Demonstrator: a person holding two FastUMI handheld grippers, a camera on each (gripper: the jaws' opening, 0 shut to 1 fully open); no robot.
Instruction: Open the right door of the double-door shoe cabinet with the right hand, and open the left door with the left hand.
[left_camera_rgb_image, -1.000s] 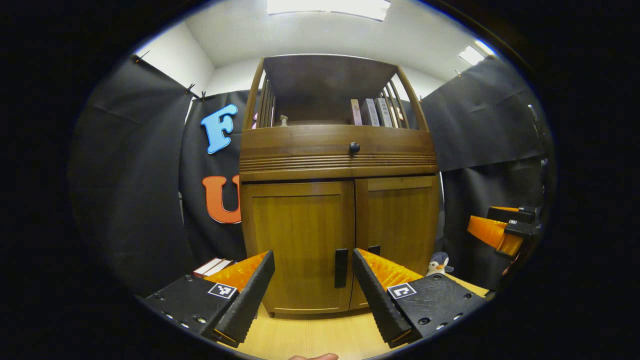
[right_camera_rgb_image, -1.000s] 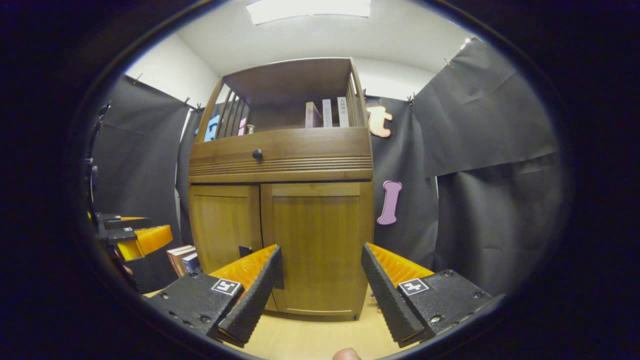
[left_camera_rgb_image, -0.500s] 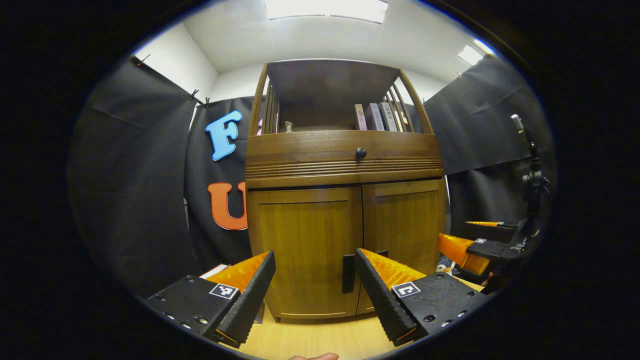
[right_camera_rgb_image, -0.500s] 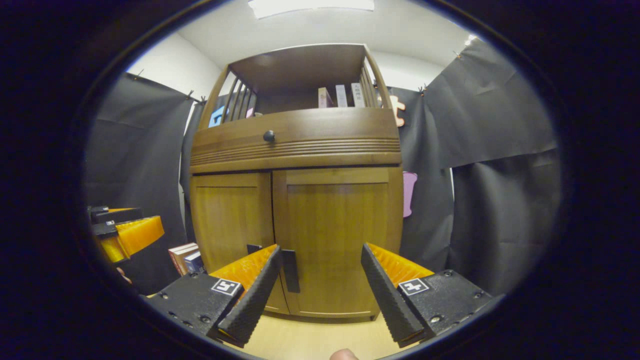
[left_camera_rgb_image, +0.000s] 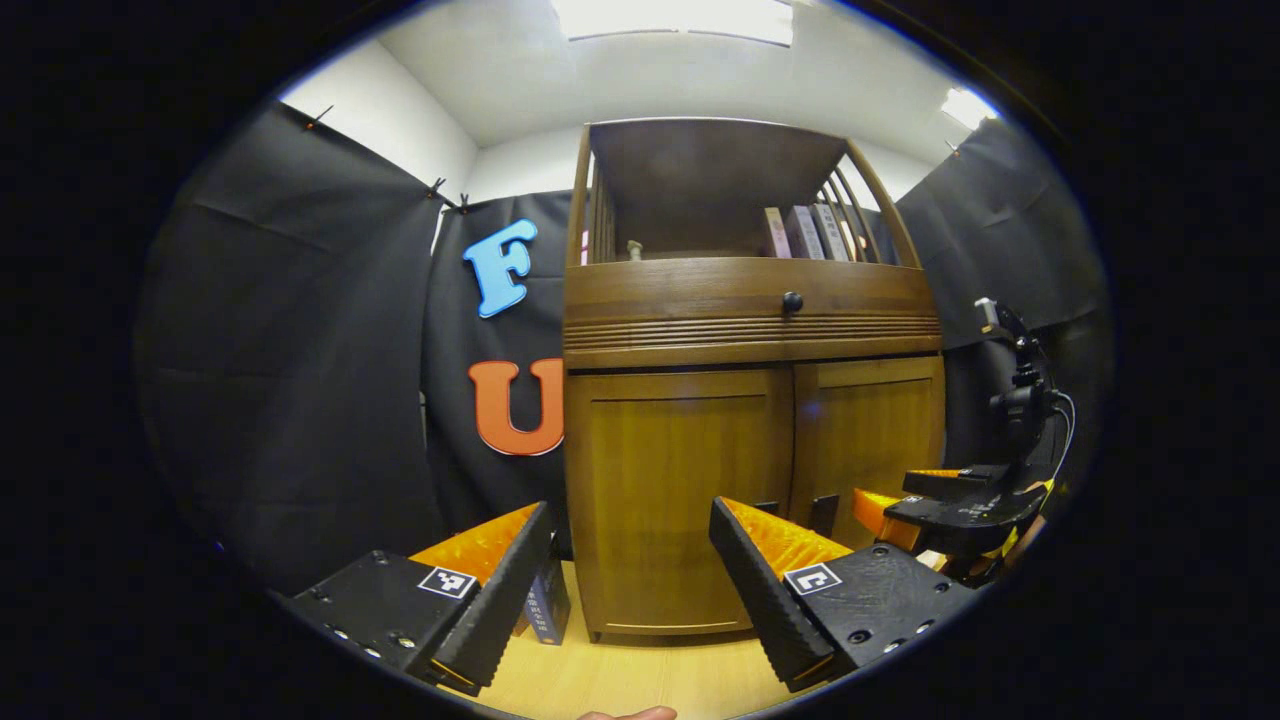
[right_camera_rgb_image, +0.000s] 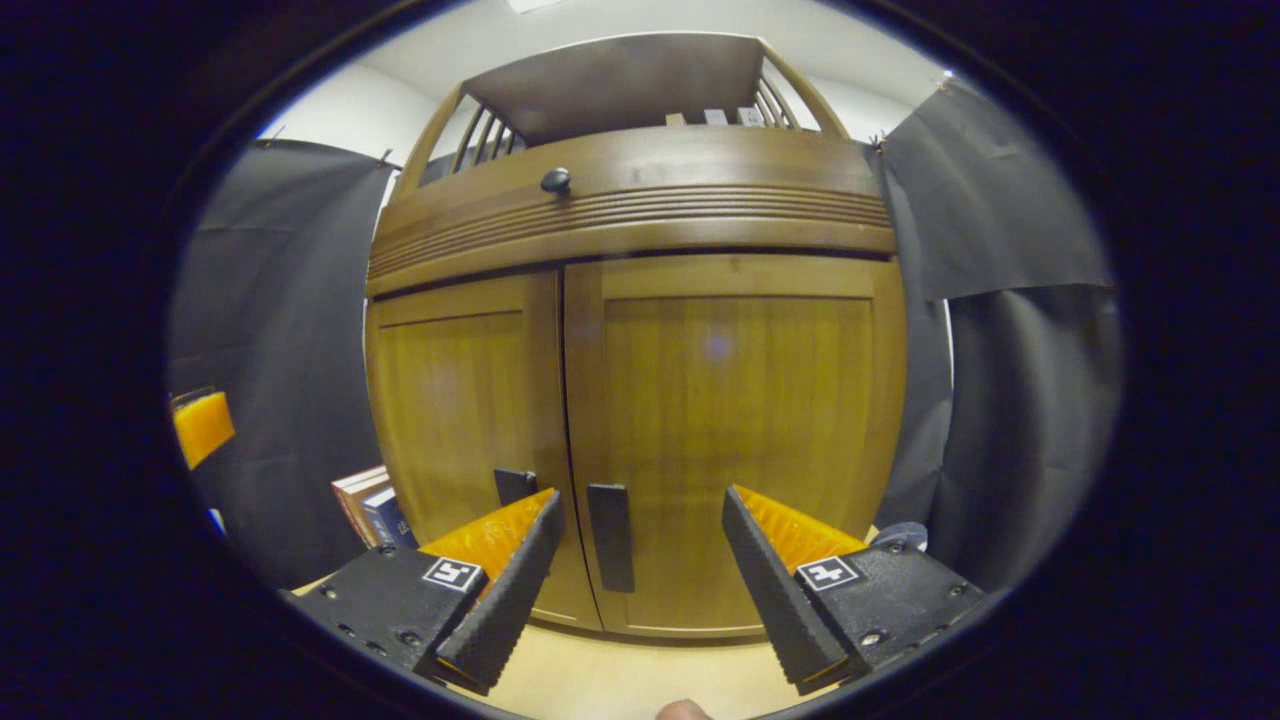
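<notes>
Your left gripper (left_camera_rgb_image: 630, 560) is spread wide and holds nothing, hanging short of the shoe cabinet (left_camera_rgb_image: 750, 330). From left to right in the left gripper view: a few books (left_camera_rgb_image: 545, 605) stand on the floor beside the cabinet, then its left door (left_camera_rgb_image: 680, 500), then its right door (left_camera_rgb_image: 870, 440); both doors are closed. One round knob (left_camera_rgb_image: 792, 301) sits on the drawer above. Your right gripper (right_camera_rgb_image: 640, 560) is also spread wide and empty, close to the right door, with that door's handle (right_camera_rgb_image: 611, 537) between its fingers, untouched. The left door's handle (right_camera_rgb_image: 514, 485) is partly hidden.
</notes>
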